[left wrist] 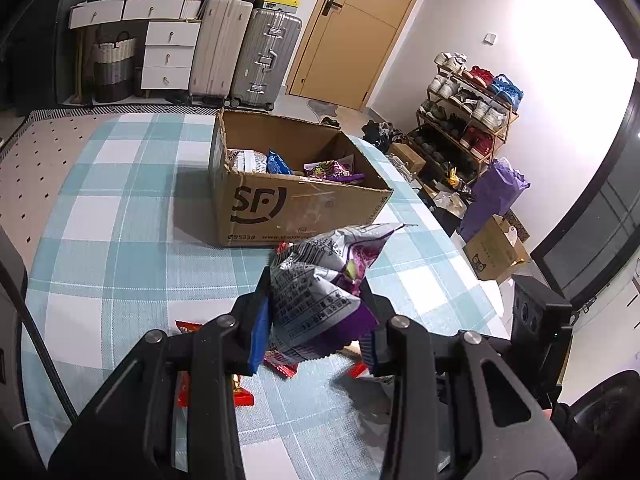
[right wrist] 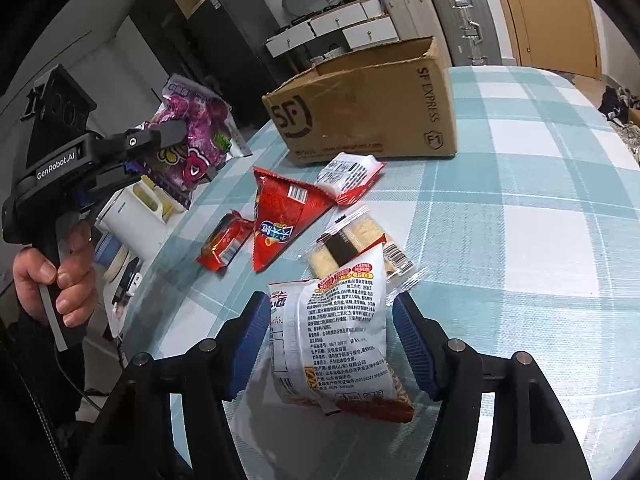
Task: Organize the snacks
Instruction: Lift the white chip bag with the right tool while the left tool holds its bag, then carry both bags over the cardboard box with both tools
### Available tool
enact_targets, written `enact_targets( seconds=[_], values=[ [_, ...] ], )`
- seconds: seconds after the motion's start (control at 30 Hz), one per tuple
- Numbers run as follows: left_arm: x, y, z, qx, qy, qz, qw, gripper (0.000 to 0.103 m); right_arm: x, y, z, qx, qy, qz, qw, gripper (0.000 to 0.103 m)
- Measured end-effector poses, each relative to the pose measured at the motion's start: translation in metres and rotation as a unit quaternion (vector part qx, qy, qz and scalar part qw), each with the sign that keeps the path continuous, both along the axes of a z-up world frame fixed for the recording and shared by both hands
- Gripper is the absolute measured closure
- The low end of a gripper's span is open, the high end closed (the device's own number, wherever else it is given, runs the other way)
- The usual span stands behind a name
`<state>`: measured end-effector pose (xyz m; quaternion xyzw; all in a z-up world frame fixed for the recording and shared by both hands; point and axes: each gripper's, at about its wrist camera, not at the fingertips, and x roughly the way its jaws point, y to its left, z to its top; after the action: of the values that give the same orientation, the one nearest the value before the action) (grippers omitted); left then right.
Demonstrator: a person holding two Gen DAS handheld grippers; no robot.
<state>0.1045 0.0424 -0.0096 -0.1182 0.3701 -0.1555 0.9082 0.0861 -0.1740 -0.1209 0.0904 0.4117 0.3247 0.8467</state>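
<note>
Purple-silver snack bag (left wrist: 320, 292) hung crumpled, centre frame; white noodle packet (right wrist: 340, 340) lay lower centre; SF cardboard box (left wrist: 296, 188) open w/ snacks.

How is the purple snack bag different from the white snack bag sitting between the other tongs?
The purple snack bag is pinched in the left tongs and held up off the table; the white snack bag lies between the right tongs, whose blue pads stand apart from it. The purple bag is crumpled; the white one looks fuller and flatter. Both are sealed packets with printed backs, still outside the cardboard box.
</note>
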Motion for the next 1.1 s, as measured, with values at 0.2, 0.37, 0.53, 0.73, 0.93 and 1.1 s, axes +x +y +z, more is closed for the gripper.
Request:
enact_targets(
  seconds=[0.2, 0.37, 0.53, 0.73, 0.93, 1.1],
  values=[
    [-0.005, 0.0, -0.001, 0.0, 0.001, 0.001, 1.0, 0.07, 0.003, 0.009, -0.007, 0.005, 0.017, 0.014, 1.0, 0.038],
    [-0.011, 0.004, -0.004, -0.003, 0.002, 0.005, 1.0, 0.07, 0.002, 0.015, -0.015, 0.02, 0.033, 0.03, 0.999, 0.051],
    [-0.011, 0.004, -0.004, -0.003, 0.002, 0.004, 1.0, 0.07, -0.002, 0.016, -0.018, 0.029, 0.036, 0.032, 0.998, 0.062],
    [-0.014, 0.003, -0.001, -0.004, 0.002, 0.0, 1.0, 0.07, -0.007, 0.007, -0.011, 0.06, 0.03, 0.02, 0.998, 0.062],
    [-0.014, -0.002, 0.006, -0.002, -0.003, -0.003, 1.0, 0.07, -0.001, -0.005, 0.01, 0.079, 0.01, -0.003, 0.997, 0.062],
    [-0.005, -0.006, 0.017, 0.001, -0.007, -0.007, 1.0, 0.07, 0.009, -0.008, 0.038, 0.088, -0.014, -0.005, 0.996, 0.062]
  ],
)
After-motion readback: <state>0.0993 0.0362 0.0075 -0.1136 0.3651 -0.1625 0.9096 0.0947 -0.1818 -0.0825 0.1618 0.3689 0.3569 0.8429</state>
